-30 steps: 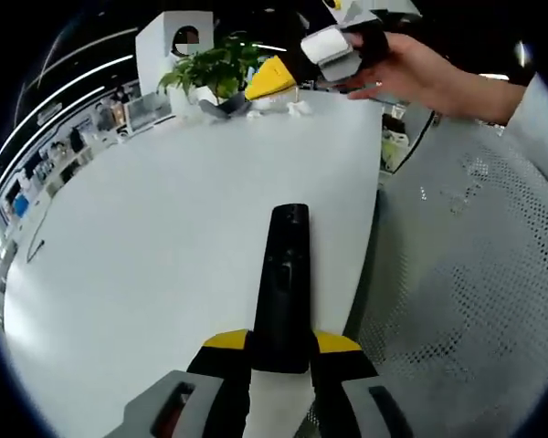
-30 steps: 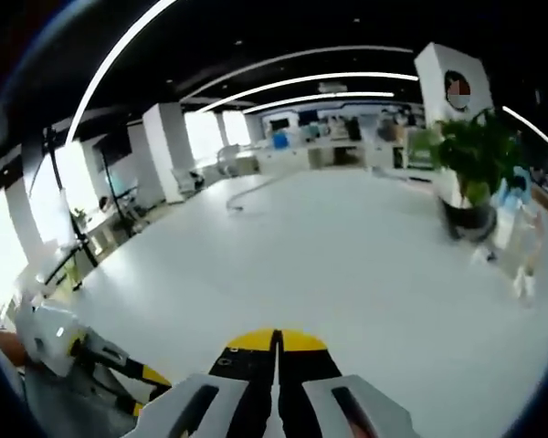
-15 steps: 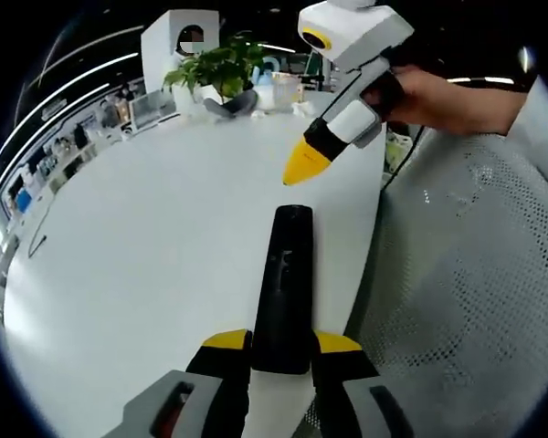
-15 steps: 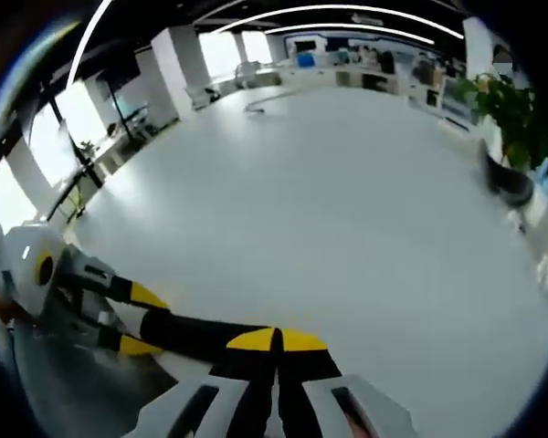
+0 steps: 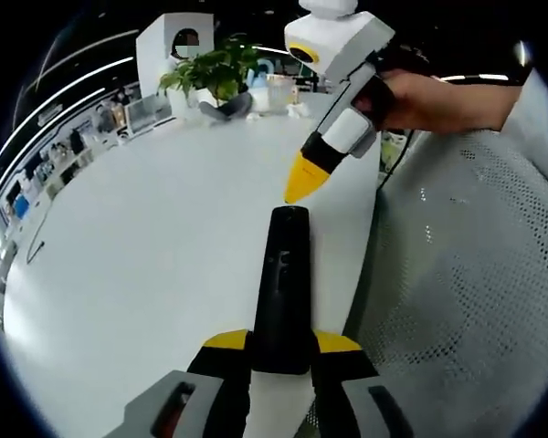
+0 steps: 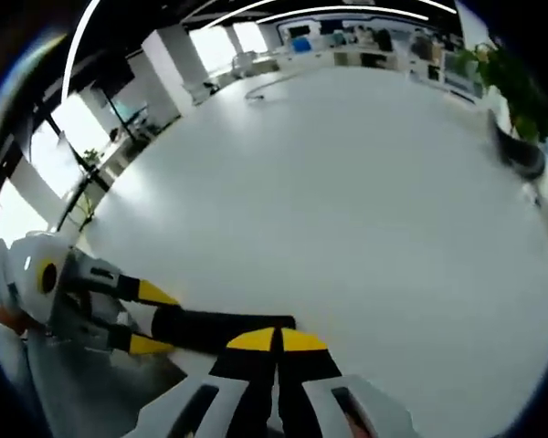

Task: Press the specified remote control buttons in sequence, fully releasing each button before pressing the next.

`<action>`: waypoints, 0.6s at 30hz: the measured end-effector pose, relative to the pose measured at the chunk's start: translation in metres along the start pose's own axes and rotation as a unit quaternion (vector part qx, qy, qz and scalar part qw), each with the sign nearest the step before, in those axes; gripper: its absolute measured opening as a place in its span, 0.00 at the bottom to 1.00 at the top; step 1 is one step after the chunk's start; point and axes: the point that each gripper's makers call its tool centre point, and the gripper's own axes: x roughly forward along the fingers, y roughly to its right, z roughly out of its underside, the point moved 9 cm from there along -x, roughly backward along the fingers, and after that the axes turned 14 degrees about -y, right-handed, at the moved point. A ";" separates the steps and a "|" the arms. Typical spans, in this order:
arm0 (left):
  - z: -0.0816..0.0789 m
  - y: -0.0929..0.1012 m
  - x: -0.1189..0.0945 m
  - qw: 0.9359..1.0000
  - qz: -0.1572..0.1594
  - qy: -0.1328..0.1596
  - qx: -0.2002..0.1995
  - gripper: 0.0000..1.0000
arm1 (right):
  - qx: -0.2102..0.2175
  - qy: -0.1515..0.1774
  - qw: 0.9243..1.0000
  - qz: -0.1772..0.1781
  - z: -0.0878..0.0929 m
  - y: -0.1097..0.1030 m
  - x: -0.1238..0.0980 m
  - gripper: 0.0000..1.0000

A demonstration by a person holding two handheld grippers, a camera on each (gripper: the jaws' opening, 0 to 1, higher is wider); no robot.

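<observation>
A long black remote [image 5: 285, 283] lies over the white table [image 5: 146, 255], its near end clamped between the yellow-tipped jaws of my left gripper [image 5: 281, 343]. My right gripper [image 5: 303, 180], held by a hand, comes in from the upper right with its jaws shut into one yellow point. That point hovers just above the remote's far end. In the right gripper view my right gripper [image 6: 276, 339] is shut with nothing in it, right over the remote [image 6: 221, 327]. The left gripper [image 6: 152, 319] holds the remote from the left.
A potted plant [image 5: 212, 69], a white pillar [image 5: 169, 41] and small items stand at the table's far end. A grey mesh chair [image 5: 457, 301] runs along the table's right edge. A thin cable [image 5: 35, 248] lies far left.
My right gripper has swung down from the far end of the table until its tip is close above the remote's far end. The left gripper and the remote have stayed put.
</observation>
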 end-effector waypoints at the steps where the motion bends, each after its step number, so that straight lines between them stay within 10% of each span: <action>1: 0.000 0.000 0.000 1.000 0.000 0.001 0.001 0.24 | -0.002 0.000 1.000 0.001 0.000 0.000 0.001 0.00; 18: 0.000 0.000 0.000 1.000 0.003 0.002 0.008 0.24 | -0.030 -0.014 0.999 0.017 0.000 -0.002 0.009 0.00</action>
